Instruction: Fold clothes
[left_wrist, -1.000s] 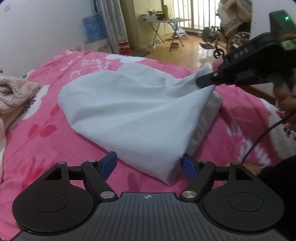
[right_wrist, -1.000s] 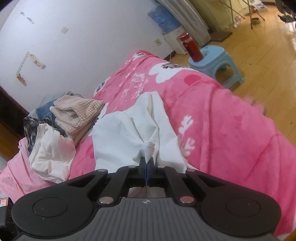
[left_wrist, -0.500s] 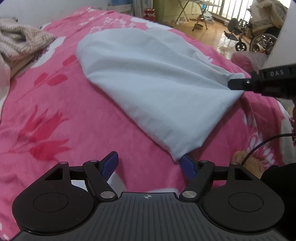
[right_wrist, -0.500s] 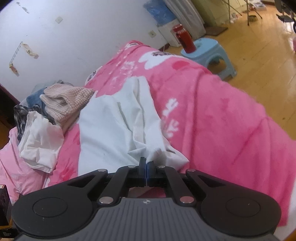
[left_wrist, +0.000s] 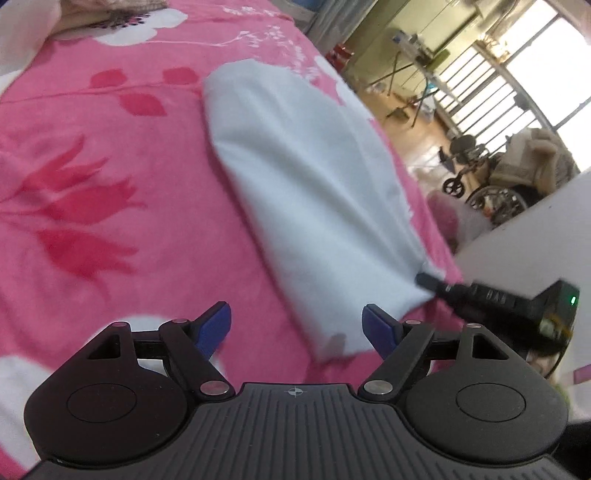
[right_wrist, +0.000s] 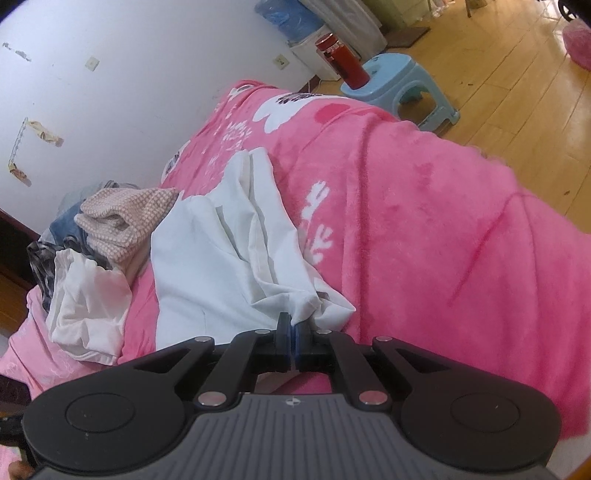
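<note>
White garment (left_wrist: 310, 192) now lowered flat onto pink bed (left_wrist: 110, 184), no longer lifted. Right gripper (right_wrist: 289, 332) jaws pinching near corner; left gripper (left_wrist: 296, 326) jaws spread, empty, beside near edge. Fold apparently laid, release likely next.

Both wrist cams low over bed (left_wrist: 110, 192)

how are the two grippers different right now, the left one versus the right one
The left gripper has its fingers spread wide apart, while the right gripper has its fingers pressed together. The left gripper holds nothing, with the white garment's near corner lying between its fingers untouched; the right gripper pinches an edge of that garment. Both are black with blue pads and sit low over the pink blanket.
</note>
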